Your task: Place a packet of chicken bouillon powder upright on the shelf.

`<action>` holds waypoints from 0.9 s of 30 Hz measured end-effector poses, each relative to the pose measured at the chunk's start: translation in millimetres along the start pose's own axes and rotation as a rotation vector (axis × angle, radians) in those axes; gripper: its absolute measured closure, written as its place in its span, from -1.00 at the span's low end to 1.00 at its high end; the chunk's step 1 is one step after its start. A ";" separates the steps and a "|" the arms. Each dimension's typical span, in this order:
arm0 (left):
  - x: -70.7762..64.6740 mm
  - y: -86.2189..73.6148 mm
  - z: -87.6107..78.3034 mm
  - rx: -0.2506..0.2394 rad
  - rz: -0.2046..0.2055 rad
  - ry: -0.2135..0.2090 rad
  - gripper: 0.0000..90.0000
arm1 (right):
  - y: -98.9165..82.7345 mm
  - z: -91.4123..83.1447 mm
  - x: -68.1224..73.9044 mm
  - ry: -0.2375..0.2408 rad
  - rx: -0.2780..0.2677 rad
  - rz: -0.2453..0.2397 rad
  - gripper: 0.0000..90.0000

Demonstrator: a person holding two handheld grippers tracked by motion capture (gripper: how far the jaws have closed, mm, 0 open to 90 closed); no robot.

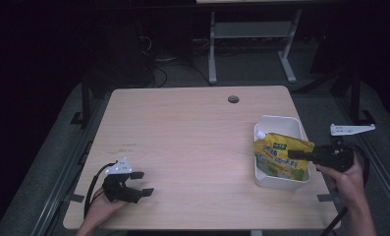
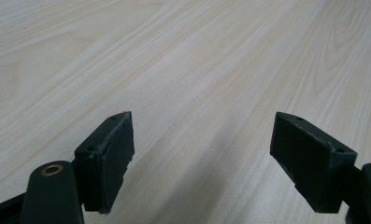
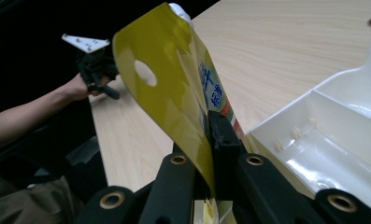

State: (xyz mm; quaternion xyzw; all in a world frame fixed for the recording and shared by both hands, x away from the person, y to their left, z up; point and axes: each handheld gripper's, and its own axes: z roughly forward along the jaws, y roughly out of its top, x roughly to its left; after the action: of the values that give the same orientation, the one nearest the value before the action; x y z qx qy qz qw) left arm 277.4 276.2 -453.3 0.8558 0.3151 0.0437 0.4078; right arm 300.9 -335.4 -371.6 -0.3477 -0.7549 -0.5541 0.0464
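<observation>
Yellow spouted pouch (image 1: 280,156) clamped edge-on in right gripper (image 1: 294,154), hanging over white bin (image 1: 281,121), bottom inside it; left gripper (image 1: 139,183) well clear of bin, jaws apart, nothing between.

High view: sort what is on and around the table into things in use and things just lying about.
In use:
- yellow spouted plastic pouch, clamped in the right gripper
- white plastic bin under it

Lying about:
- left gripper, open, holding nothing
- white metal bracket, off the table's right side
</observation>
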 end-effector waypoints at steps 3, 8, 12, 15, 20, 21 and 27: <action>0.1 0.1 0.2 0.000 -0.001 0.000 -0.52 | -0.2 -0.4 0.0 0.018 0.011 0.000 0.95; -0.3 0.3 1.7 0.001 -0.003 -0.002 -0.52 | -0.6 -2.3 -0.2 0.040 0.031 0.001 0.94; -0.7 0.9 2.2 0.001 -0.001 -0.004 -0.53 | 0.9 -7.5 -3.5 -0.048 0.027 0.021 0.83; -0.4 1.0 1.8 -0.001 -0.002 -0.003 -0.53 | 0.8 -11.3 -5.7 -0.101 -0.001 0.033 0.65; 0.3 0.9 1.9 -0.001 -0.004 -0.003 -0.53 | 1.3 -16.6 -5.2 -0.168 -0.025 0.041 0.49; 0.3 0.9 2.0 -0.001 -0.004 -0.003 -0.53 | 1.3 -17.9 -5.1 -0.179 -0.029 0.046 0.46; -0.2 1.3 2.5 0.002 0.000 -0.005 -0.53 | -2.8 -24.0 -5.6 -0.234 -0.037 0.066 0.31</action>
State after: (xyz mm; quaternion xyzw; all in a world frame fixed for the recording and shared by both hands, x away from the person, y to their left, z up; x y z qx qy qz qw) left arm 278.7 273.8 -453.9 0.8563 0.3143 0.0412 0.4078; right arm 296.0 -359.3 -367.3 -0.4354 -0.7330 -0.5218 -0.0303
